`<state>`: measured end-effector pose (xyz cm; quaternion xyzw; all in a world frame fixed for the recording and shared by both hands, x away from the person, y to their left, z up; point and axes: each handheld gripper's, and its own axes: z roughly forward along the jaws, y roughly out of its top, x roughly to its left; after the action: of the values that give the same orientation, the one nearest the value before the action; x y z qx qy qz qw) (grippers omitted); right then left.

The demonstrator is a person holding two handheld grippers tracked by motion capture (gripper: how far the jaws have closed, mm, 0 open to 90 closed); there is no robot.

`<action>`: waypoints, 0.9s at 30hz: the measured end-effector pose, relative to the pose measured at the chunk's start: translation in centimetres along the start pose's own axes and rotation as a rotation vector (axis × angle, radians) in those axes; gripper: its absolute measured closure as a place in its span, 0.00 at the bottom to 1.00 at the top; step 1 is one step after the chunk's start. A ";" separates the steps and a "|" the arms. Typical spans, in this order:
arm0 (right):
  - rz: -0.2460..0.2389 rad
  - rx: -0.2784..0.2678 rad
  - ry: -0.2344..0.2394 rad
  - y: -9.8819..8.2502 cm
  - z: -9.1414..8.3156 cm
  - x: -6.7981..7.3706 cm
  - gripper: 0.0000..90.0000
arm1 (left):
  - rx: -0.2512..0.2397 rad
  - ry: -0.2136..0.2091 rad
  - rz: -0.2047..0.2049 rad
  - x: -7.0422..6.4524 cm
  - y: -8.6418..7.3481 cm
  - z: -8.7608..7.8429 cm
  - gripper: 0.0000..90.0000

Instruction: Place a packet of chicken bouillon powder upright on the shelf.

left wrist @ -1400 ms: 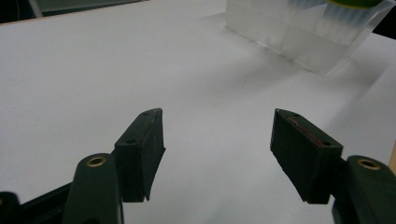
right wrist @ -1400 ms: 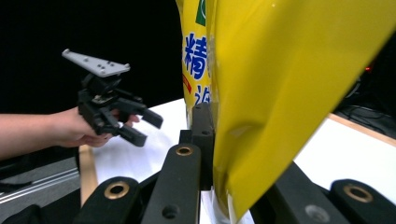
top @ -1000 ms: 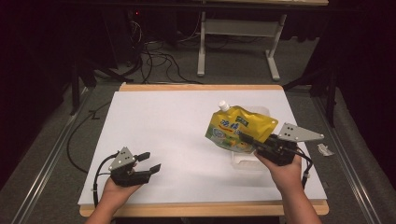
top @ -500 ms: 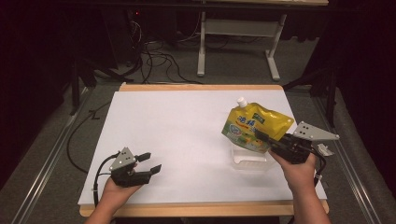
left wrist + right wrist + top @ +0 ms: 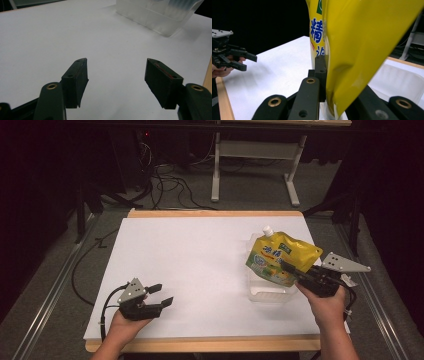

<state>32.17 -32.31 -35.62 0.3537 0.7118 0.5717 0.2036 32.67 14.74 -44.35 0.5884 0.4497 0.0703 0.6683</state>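
Note:
A yellow refill pouch (image 5: 277, 257) with a white spout and blue lettering hangs tilted above a clear plastic tub (image 5: 270, 292) at the table's right. My right gripper (image 5: 292, 270) is shut on the pouch's lower edge. In the right gripper view the pouch (image 5: 362, 45) is pinched between the black jaws of the right gripper (image 5: 329, 75), with the tub (image 5: 402, 80) just behind. My left gripper (image 5: 161, 295) rests at the front left of the table, jaws apart and nothing between them. Its fingers (image 5: 75, 80) stand wide over the bare white top in the left gripper view, where the tub (image 5: 157, 15) lies farther off.
A white sheet covers the wooden table (image 5: 200, 265). Behind the table stand a desk frame (image 5: 255, 150) and loose cables (image 5: 160, 180) on the floor. The other hand with the left gripper (image 5: 227, 55) shows at the left of the right gripper view.
My right gripper has carried the pouch to the right and slightly down, so it now hangs over the tub. The left gripper has stayed where it was.

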 end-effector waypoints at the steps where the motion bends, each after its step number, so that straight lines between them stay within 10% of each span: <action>1: 0.001 0.004 -0.002 -0.1 0.0 0.0 0.96 | 0.000 0.000 -0.002 0.0 0.0 0.0 0.39; 27: 0.015 0.086 -0.054 -1.8 0.1 -0.4 0.96 | 0.011 -0.007 0.013 -0.1 0.0 -0.1 0.39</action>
<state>32.05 -32.72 -37.46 0.3828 0.7274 0.5322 0.2030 32.56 14.74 -44.34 0.5955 0.4438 0.0702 0.6660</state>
